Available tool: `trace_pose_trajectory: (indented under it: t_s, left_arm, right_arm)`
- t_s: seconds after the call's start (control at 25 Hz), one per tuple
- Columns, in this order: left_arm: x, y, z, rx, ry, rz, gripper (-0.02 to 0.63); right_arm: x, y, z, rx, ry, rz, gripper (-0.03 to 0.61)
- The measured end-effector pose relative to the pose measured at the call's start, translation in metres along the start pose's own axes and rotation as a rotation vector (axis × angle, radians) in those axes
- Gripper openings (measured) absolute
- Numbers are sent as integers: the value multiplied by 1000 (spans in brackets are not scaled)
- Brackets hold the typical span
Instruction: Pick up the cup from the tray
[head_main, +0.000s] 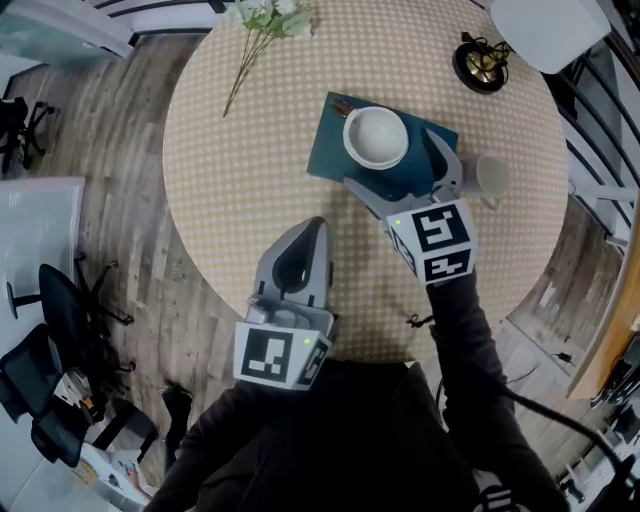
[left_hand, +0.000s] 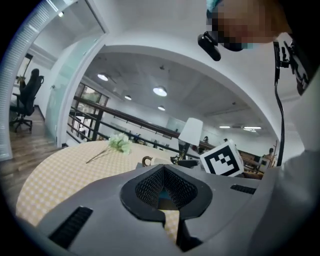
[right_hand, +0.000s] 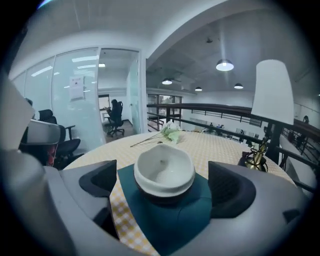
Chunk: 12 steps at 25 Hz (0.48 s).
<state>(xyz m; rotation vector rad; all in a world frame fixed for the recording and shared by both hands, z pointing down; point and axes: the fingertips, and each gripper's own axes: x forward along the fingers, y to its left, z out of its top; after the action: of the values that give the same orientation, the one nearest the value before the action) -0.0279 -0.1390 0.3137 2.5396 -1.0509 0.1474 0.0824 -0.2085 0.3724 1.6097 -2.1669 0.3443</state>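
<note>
Head view: the cup (head_main: 376, 137) sits on the teal tray (head_main: 330, 150), out past the middle of the round checked table (head_main: 250, 180). My right gripper (head_main: 392, 165) is at the tray's near edge with its jaws spread wide, one to each side of the cup. My left gripper (head_main: 312, 228) hangs over the table's near edge, well apart from the tray, with its jaws together.

Left gripper view: the jaws meet at the tips and hold nothing. Beyond them are the flowers (left_hand: 119, 143) and the right gripper's marker cube (left_hand: 222, 159).

Right gripper view: the jaws stand wide. The white cup (right_hand: 164, 172) stands upright on the tray (right_hand: 165, 220) between them, and neither of the pads (right_hand: 227, 192) touches it.
</note>
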Motion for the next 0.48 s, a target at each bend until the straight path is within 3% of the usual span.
trace_pose_trajectory:
  t_s: [0.28,0.48]
  left_arm:
    - [17,38,-22,-81,65,-24,6]
    - [24,54,-25,-108,71,-25,6]
  right_arm:
    - [54,-4,-21,-16,135,24,520]
    - [62,1,-27,-24,154,54,520]
